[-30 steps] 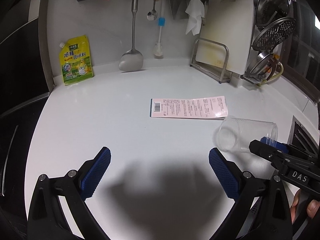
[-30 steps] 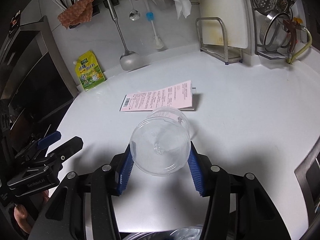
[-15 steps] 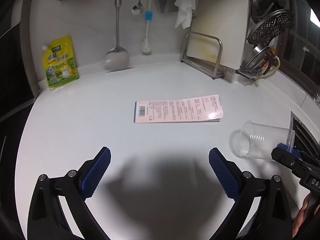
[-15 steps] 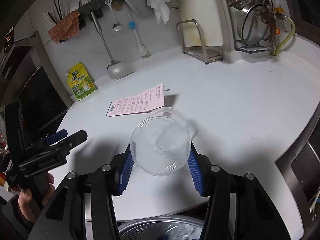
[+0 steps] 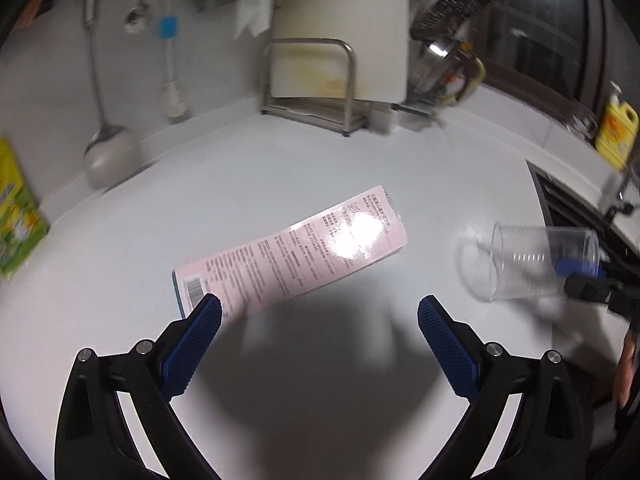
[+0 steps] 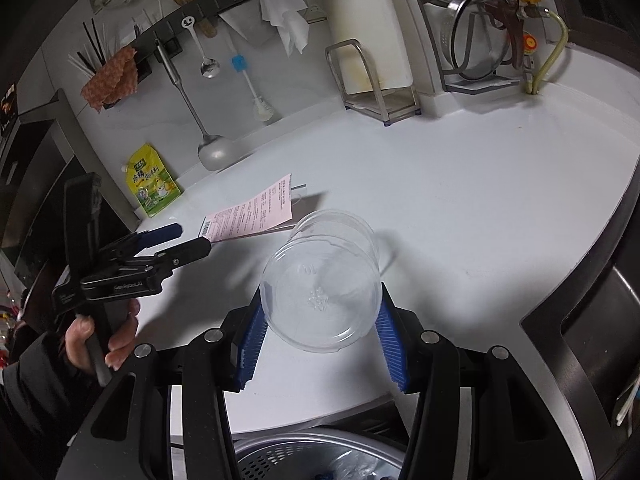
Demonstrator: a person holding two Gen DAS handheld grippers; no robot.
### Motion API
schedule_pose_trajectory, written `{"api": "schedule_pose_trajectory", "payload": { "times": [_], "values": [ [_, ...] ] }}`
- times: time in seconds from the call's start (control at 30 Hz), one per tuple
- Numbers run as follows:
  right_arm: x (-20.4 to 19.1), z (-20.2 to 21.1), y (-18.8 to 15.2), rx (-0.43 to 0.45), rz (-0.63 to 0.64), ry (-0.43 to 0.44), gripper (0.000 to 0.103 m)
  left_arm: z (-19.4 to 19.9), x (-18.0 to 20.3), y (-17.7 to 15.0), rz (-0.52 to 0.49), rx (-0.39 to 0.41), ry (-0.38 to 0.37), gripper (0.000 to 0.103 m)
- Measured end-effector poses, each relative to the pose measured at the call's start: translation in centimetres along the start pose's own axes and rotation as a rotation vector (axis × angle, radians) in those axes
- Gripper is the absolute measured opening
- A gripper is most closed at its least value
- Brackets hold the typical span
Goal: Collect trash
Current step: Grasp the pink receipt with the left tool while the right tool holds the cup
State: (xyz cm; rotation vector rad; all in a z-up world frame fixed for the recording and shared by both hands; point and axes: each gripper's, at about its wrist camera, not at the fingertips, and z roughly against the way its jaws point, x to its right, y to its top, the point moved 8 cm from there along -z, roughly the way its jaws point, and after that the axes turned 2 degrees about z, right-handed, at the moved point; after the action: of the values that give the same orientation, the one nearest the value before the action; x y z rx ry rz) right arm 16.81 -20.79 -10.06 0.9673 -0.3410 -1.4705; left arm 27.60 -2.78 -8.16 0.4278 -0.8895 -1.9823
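Observation:
A clear plastic cup [image 6: 320,292] lies sideways between the blue pads of my right gripper [image 6: 320,344], which is shut on it above the counter's front edge. The cup also shows in the left wrist view [image 5: 536,264]. A pink printed package [image 5: 292,256] lies flat on the white counter [image 5: 280,168]. My left gripper [image 5: 320,336] is open and empty, its left fingertip just over the package's barcode end. The package [image 6: 256,212] and left gripper [image 6: 188,240] show in the right wrist view too.
A metal bin [image 6: 312,456] with a liner sits below the counter edge under my right gripper. A yellow-green pouch [image 6: 152,188], a hanging ladle [image 6: 212,152], a cutting-board rack [image 6: 376,92] and a pot rack [image 6: 484,40] line the back wall. A sink [image 6: 592,328] is at the right.
My left gripper has moved forward to the pink package. My right gripper has carried the cup back toward the counter's front edge, over the bin.

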Motion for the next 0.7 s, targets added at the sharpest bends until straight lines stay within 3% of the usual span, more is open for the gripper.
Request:
{"api": "schedule_pose_trajectory", "payload": {
  "times": [0.3, 0.43, 0.7],
  "values": [
    [-0.3, -0.1, 0.3, 0.005, -0.034, 0.046, 0.05, -2.8, -0.2, 1.0, -0.18, -0.055, -0.175, 0.097],
    [-0.2, 0.0, 0.2, 0.001, -0.055, 0.073, 0.05, -3.6, -0.1, 1.4, -0.249, -0.062, -0.187, 0.097],
    [0.3, 0.5, 0.4, 0.0, -0.074, 0.084, 0.05, -6.1, -0.7, 1.7, -0.274, -0.137, -0.259, 0.097]
  ]
}}
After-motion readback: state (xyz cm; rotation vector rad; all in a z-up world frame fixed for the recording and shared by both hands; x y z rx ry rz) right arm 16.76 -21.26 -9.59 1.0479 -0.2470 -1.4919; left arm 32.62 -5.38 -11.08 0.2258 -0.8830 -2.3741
